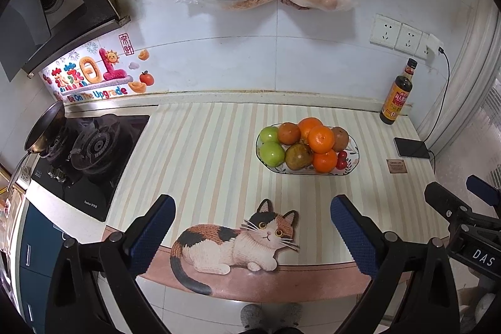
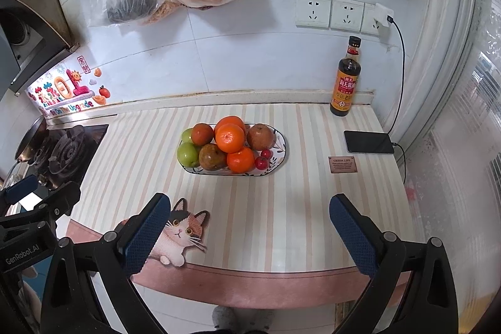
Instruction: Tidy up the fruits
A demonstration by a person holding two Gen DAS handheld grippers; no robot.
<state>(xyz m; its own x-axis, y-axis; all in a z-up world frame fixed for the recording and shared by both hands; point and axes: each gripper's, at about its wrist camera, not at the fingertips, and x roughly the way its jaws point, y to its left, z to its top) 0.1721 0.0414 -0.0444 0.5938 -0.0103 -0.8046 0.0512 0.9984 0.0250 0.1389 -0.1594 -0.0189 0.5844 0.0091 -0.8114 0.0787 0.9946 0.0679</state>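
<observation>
The counter [image 1: 219, 146] filled the middle of both my views, covered by a striped mat with a cat picture at its near edge. The gas stove [image 1: 90, 152] sat at the left of the frame, a pan [image 1: 43, 127] resting on its far burner. My left gripper [image 1: 252, 233] hung over the near edge of the counter with its fingers wide apart and nothing between them; my right gripper [image 2: 249, 235] did the same, fingers spread and empty. The oval plate [image 1: 353, 146] lay just right of centre in the left view and at centre in the right view, well apart from both grippers. On it I saw oranges [image 1: 321, 140] piled on top, green apples [image 1: 271, 154] at the left end, brownish fruits [image 1: 299, 157] in between, and small red fruits [image 1: 342, 160] at the right end. A dark sauce bottle [image 2: 346, 83] stood at the right rear, with a phone [image 2: 368, 142] lying in front of it.
</observation>
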